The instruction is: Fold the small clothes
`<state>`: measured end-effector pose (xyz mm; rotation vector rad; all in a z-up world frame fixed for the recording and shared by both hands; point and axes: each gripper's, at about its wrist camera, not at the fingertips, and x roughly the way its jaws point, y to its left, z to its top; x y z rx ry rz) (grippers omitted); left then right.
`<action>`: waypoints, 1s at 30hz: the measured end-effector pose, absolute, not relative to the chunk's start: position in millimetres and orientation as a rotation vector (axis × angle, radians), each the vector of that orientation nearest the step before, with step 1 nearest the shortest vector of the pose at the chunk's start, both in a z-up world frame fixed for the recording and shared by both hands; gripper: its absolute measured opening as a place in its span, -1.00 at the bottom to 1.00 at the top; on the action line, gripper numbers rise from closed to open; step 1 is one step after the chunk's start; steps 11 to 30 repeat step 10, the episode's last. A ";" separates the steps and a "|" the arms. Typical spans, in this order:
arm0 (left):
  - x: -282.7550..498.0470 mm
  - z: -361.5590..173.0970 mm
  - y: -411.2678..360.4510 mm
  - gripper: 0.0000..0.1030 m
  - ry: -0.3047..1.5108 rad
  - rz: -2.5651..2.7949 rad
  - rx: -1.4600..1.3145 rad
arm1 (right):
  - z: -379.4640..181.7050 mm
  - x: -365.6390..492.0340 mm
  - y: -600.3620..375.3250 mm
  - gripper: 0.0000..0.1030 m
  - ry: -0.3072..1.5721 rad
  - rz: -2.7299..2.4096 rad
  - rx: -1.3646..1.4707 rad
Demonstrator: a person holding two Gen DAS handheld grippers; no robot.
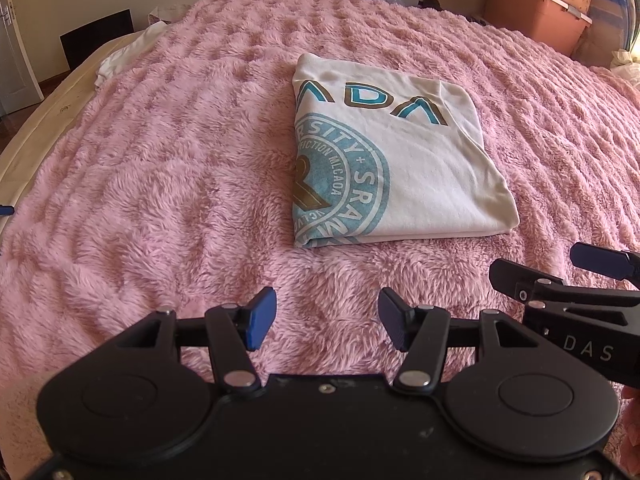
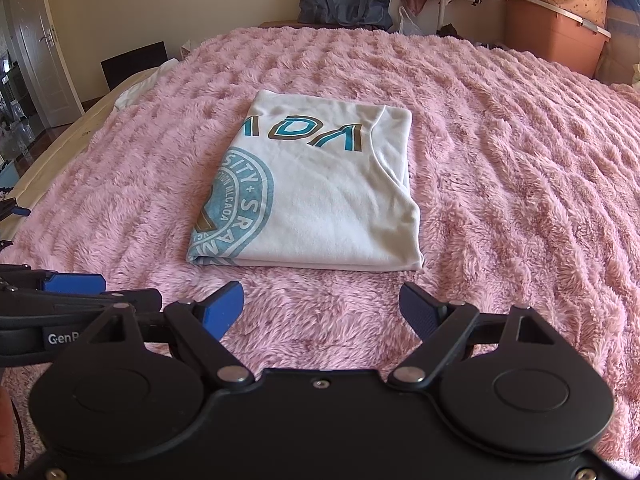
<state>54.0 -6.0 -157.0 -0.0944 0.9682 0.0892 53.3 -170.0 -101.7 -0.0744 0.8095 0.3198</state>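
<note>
A white T-shirt [image 1: 404, 160] with teal and brown print lies folded into a neat rectangle on the pink fluffy blanket [image 1: 180, 168]. It also shows in the right wrist view [image 2: 320, 200]. My left gripper [image 1: 327, 318] is open and empty, a short way in front of the shirt's near edge. My right gripper [image 2: 322, 312] is open and empty, just in front of the shirt's near edge. The right gripper shows at the right edge of the left wrist view [image 1: 560, 276]; the left gripper shows at the left edge of the right wrist view [image 2: 88, 292].
A white cloth [image 1: 128, 52] lies at the blanket's far left edge. A dark bag [image 2: 344, 0], a rack and an orange storage box [image 2: 556, 36] stand beyond the bed. A door [image 2: 44, 48] is at far left.
</note>
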 end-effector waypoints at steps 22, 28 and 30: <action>56.3 -158.2 -4.7 0.16 0.960 0.085 -0.095 | -107.2 57.3 -171.3 0.67 0.822 0.316 -0.071; 56.3 -158.2 -4.7 0.16 0.960 0.085 -0.095 | -107.2 57.3 -171.3 0.67 0.822 0.316 -0.071; 56.3 -158.2 -4.7 0.16 0.960 0.085 -0.095 | -107.2 57.3 -171.3 0.67 0.822 0.316 -0.071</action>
